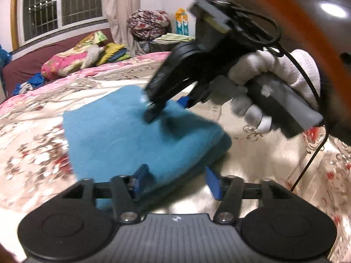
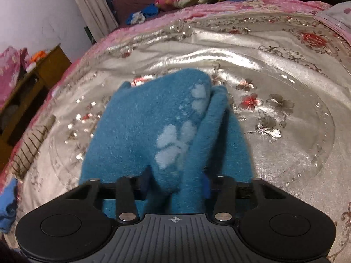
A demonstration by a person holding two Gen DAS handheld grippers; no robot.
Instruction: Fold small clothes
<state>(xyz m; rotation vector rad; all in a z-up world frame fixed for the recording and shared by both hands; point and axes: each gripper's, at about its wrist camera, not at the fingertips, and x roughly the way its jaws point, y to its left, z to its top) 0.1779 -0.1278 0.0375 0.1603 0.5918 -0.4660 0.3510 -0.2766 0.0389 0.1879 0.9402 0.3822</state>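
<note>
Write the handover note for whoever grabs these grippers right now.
Left gripper: open, with the near edge of the cloth between its fingers, not pinched.
Right gripper: shut on a bunched fold of the cloth.
Cloth: lies on the bed.
Done: it looks doubled over at least once, with a thick layered edge on one side.
To do: probably lay the held fold flat, square the edges, then let go.
</note>
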